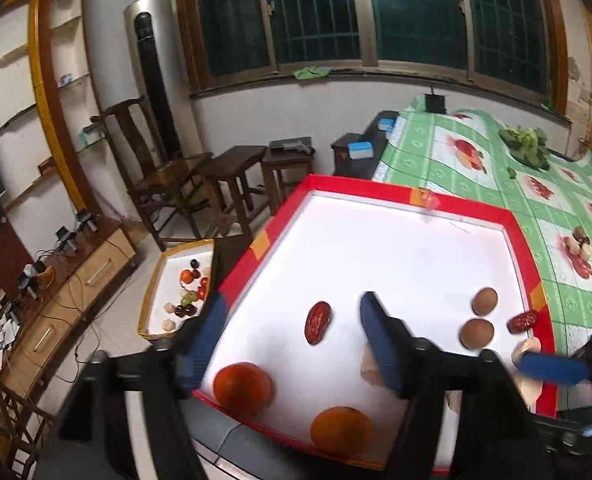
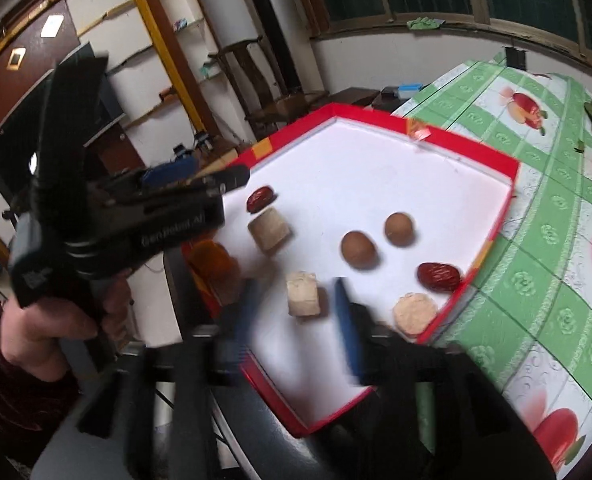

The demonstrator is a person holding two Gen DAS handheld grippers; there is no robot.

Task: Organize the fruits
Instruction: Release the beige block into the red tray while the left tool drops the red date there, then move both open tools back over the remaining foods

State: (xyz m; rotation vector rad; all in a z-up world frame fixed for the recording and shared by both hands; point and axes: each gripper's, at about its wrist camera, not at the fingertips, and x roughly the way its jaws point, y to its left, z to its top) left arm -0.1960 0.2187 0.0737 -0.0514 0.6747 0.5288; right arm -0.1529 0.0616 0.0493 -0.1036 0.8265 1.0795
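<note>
A red-rimmed white tray (image 1: 415, 196) (image 2: 511, 168) holds loose fruit. In the left wrist view I see two oranges (image 1: 243, 388) (image 1: 339, 432), a red date (image 1: 317, 322), two brown round fruits (image 1: 484, 301) (image 1: 476, 333) and a second date (image 1: 523, 321). My left gripper (image 1: 292, 332) is open and empty above the tray, the first date between its fingers' line. In the right wrist view my right gripper (image 2: 296, 320) is open and empty, with a pale chunk (image 2: 303, 294) between its fingers. Another pale chunk (image 2: 270, 230), a pale round piece (image 2: 413, 314) and dates (image 2: 260, 199) (image 2: 439, 276) lie around.
A yellow-rimmed tray (image 1: 152, 292) with several small fruits sits low at the left, beyond the table's edge. The table has a green fruit-print cloth (image 1: 495, 168) with leafy greens (image 1: 525, 142) on it. Wooden chair and stools (image 1: 232, 176) stand behind. The left gripper body (image 2: 136, 216) shows in the right wrist view.
</note>
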